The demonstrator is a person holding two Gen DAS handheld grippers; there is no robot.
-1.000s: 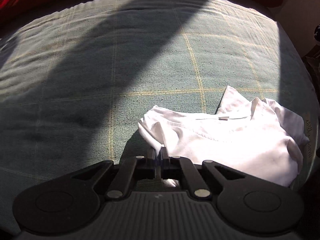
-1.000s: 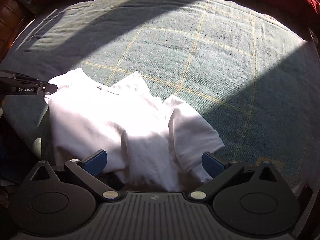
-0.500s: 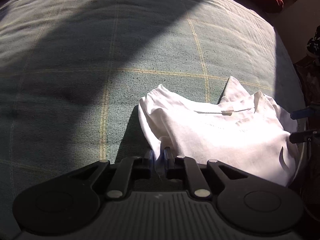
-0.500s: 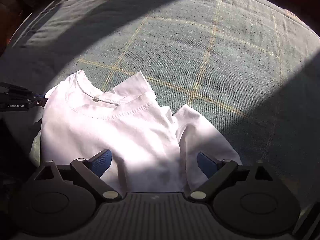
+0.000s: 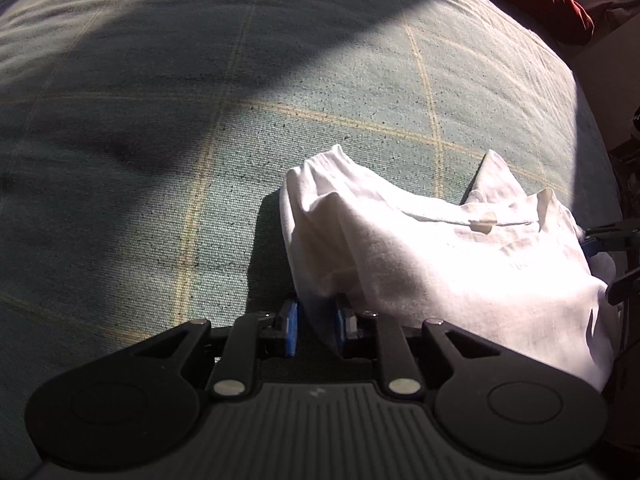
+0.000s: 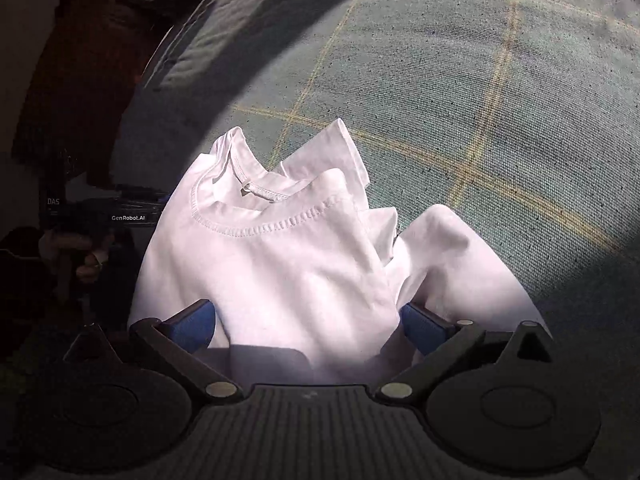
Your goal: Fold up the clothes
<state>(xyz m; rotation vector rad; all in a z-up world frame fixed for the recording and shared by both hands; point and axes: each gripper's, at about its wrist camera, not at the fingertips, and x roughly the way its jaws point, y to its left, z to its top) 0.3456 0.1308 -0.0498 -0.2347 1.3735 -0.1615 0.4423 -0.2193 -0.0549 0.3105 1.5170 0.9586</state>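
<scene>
A crumpled white cotton T-shirt (image 6: 280, 264) lies at the near edge of a bed covered in a grey-green woven cloth with thin yellow check lines (image 6: 460, 80). Its stitched neckline faces up, with a small label loop inside the collar, and one short sleeve sticks out toward the middle of the bed. The right gripper (image 6: 308, 326) has its blue-padded jaws spread wide and opening, shirt fabric bunched between them. The left gripper (image 6: 132, 204), black and marked "GenRobot.AI", reaches the shirt's left shoulder, a hand (image 6: 80, 256) behind it.

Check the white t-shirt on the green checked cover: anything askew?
Yes. The white cotton t-shirt lies bunched, not flat: one sleeve sticks up behind the collar, folds pile up on its right. Green checked bed cover looks fine.
</scene>
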